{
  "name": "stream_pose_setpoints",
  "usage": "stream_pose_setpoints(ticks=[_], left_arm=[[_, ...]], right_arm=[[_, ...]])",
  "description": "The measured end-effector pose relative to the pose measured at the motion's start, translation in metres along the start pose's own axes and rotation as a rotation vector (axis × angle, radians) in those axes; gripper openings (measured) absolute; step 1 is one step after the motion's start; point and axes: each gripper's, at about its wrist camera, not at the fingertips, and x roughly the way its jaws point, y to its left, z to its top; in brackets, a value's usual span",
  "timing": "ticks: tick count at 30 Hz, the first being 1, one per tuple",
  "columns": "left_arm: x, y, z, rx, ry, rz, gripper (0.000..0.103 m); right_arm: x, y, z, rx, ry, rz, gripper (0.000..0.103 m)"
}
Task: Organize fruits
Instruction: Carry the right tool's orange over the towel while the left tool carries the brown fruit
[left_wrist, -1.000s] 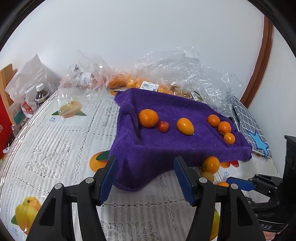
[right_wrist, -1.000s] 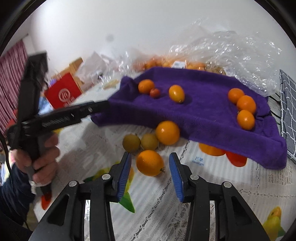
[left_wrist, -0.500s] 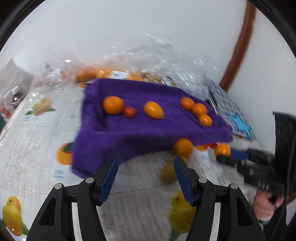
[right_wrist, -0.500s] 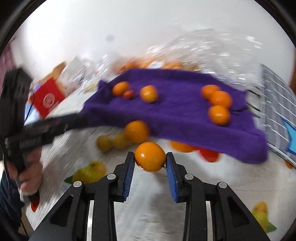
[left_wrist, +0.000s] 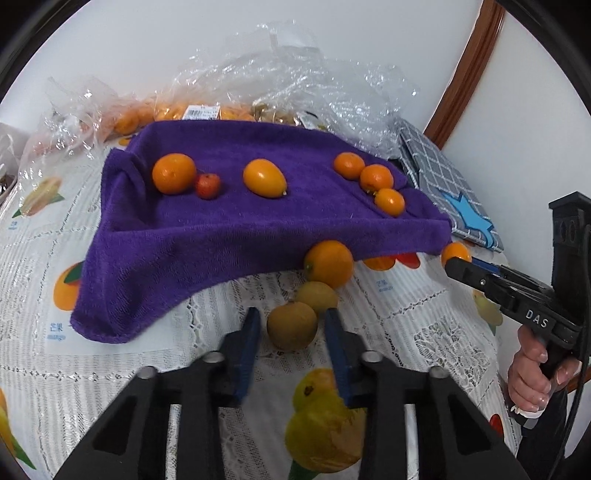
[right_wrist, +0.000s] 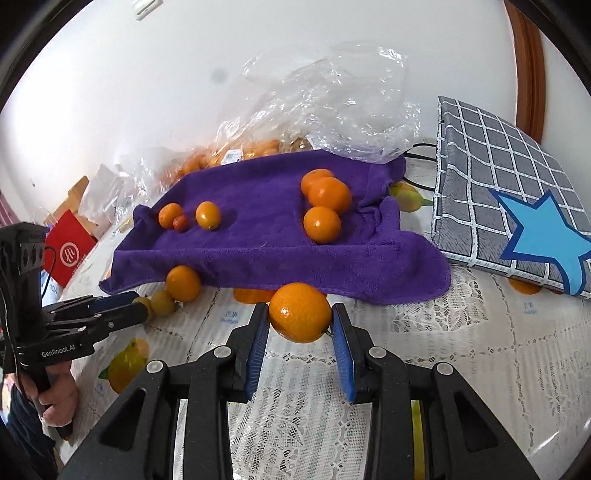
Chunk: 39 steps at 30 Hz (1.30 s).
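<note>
A purple towel (left_wrist: 258, 221) lies on the table with several oranges and a small red fruit (left_wrist: 208, 185) on it; it also shows in the right wrist view (right_wrist: 277, 243). My left gripper (left_wrist: 291, 332) is open, its fingers on either side of a yellow-brown fruit (left_wrist: 291, 325) on the tablecloth. A second yellowish fruit (left_wrist: 317, 295) and an orange (left_wrist: 328, 263) lie just beyond, at the towel's front edge. My right gripper (right_wrist: 300, 326) is shut on an orange (right_wrist: 300, 312) and holds it above the tablecloth, in front of the towel.
Clear plastic bags of oranges (left_wrist: 229, 107) lie behind the towel against the wall. A grey checked pad with a blue star (right_wrist: 509, 214) lies to the right. A red box (right_wrist: 70, 251) stands at the far left. The lace tablecloth (right_wrist: 461, 350) has printed fruit.
My right gripper closed on the orange and lifted it off the tablecloth toward the towel. My left gripper swung right and came down around the yellow-brown fruit.
</note>
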Motion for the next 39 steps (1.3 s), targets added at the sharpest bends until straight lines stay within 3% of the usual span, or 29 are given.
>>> stream_pose_setpoints(ticks=[7,14,39], left_arm=[[-0.008,0.008,-0.001,-0.042,-0.041,-0.017,0.027],[-0.028,0.019,-0.001,-0.094,-0.147,0.007,0.027],[-0.049,0.044,0.002,-0.204,-0.268,0.034,0.027]], right_arm=[[0.002,0.001,-0.001,0.000,0.003,-0.003,0.034],[0.000,-0.005,-0.001,0.036,-0.013,0.012,0.034],[0.001,-0.006,-0.002,0.042,-0.014,0.028,0.034]])
